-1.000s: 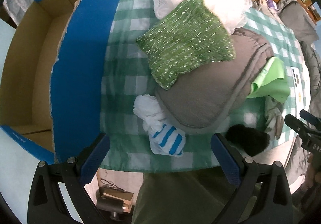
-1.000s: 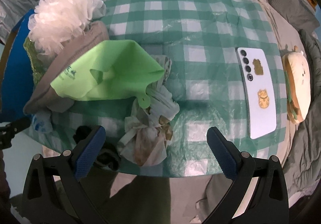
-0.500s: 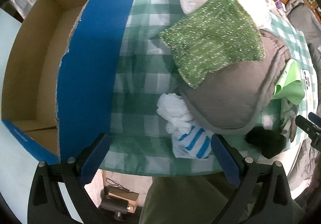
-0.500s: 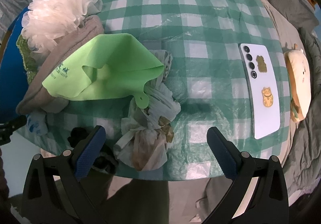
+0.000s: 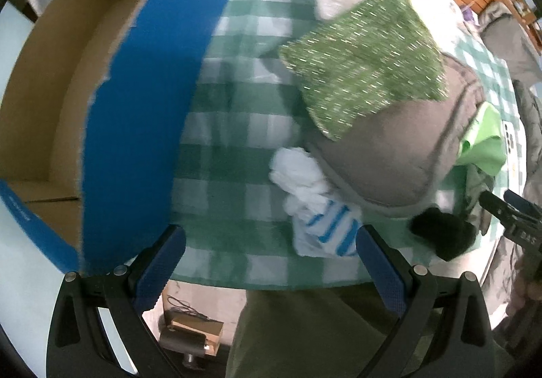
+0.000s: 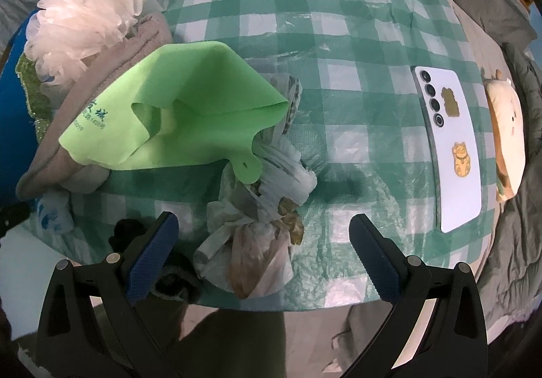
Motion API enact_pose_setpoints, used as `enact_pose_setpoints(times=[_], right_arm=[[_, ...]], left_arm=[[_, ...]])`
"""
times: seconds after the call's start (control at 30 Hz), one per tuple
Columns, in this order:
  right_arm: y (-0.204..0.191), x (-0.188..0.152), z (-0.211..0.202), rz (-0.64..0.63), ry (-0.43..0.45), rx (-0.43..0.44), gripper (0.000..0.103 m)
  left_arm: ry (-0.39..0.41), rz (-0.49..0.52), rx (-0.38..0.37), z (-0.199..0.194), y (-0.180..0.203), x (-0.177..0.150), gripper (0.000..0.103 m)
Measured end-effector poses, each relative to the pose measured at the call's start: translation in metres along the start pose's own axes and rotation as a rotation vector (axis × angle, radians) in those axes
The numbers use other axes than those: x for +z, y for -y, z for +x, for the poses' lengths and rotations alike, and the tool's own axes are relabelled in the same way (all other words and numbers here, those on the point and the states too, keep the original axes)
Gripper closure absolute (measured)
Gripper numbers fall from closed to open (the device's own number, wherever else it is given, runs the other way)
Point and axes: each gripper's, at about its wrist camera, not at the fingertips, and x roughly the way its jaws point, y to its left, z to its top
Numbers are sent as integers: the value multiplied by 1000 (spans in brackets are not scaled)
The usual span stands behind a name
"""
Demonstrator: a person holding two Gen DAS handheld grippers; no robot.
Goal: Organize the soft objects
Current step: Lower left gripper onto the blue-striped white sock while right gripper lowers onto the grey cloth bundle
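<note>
The pile of soft objects lies at the table's near edge beside the cardboard box, and the left gripper has shifted boxward while the right gripper stays, both open and empty, so sorting has not begun.

Two handheld grippers, black frames w/ blue pads.

Left gripper & right gripper: each has black skeletal arms w/ triangular cut-outs, silver round screws near finger bases, blue textured pads on inner finger faces. White lettering on right gripper's body, seen in left view. Person wears olive-green trousers.
</note>
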Motion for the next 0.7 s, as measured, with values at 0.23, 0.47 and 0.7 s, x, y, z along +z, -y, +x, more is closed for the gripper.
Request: enact_pose_setpoints(times=[0.23, 0.47, 0.7], right_arm=[[1, 4, 12, -6, -3, -12, 9], [-8, 8, 33, -32, -34, -34, 26], [-1, 10, 44, -27, -40, -16, 61]], left_arm=[[-27, 41, 9, 16, 24, 5, 2], [-68, 19, 26, 44, 21, 11, 2], [-107, 2, 29, 60, 16, 16, 18]])
